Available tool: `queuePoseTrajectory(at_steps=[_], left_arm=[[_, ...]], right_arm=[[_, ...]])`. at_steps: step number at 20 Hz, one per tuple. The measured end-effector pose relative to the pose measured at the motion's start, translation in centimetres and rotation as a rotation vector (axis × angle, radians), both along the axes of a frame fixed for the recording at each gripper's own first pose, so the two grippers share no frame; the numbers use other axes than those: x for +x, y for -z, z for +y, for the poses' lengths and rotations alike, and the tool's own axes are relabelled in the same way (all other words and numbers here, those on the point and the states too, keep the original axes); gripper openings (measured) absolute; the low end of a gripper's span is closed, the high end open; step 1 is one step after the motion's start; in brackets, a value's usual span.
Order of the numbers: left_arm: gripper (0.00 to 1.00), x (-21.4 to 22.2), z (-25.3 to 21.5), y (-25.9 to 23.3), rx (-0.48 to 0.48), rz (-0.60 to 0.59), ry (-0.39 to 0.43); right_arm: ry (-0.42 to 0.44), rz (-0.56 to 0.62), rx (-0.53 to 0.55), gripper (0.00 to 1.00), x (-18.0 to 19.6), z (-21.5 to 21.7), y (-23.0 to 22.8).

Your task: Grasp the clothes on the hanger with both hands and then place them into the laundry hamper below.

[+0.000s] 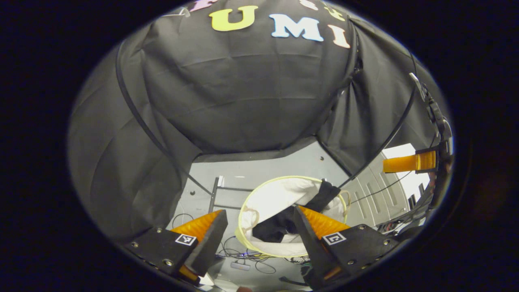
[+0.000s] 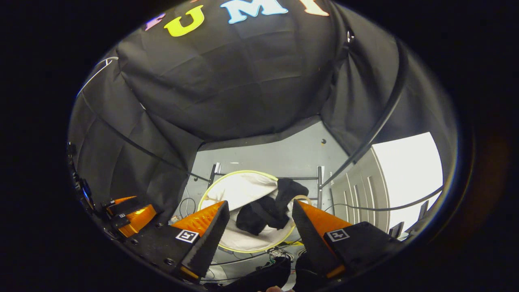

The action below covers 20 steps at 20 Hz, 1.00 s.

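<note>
A round white laundry hamper with a yellow rim stands on the grey floor below both grippers. Black clothes lie inside it, and one part hangs over the far rim. My left gripper hovers above the hamper, open, with nothing between its fingers. In the right gripper view the hamper and the black clothes lie straight ahead. My right gripper is open and holds nothing. The left gripper also shows at the far left edge of that view.
The metal base bars of a rack stand behind the hamper, with a post at its right. Cables lie on the floor in front. White panelled doors are at the right. Black cloth walls close the back and sides.
</note>
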<state>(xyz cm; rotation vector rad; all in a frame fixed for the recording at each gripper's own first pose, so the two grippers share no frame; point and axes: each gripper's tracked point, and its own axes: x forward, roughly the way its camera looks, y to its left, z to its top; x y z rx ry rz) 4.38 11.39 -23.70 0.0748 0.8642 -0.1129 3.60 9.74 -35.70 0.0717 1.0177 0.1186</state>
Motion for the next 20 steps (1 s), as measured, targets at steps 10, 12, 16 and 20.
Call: queuePoseTrajectory(at_steps=[10,12,16,20], left_arm=[[0.96,0.8,-3.9,-17.3,0.001,-0.317,0.026],[0.96,1.8,-6.3,-21.2,-0.032,-0.396,0.050],[0.96,4.1,-10.2,-28.0,-0.069,-0.548,0.100],[0.96,4.6,-13.8,-34.8,-0.093,-0.678,0.121]], right_arm=[[0.088,-0.326,-0.088,0.98,1.9,-5.5,-10.5],[0.106,-0.418,-0.124,0.98,2.2,-6.6,-13.5],[0.114,-0.546,-0.147,0.98,2.4,-8.1,-18.8],[0.173,-0.690,-0.126,0.98,3.3,-11.0,-25.0]])
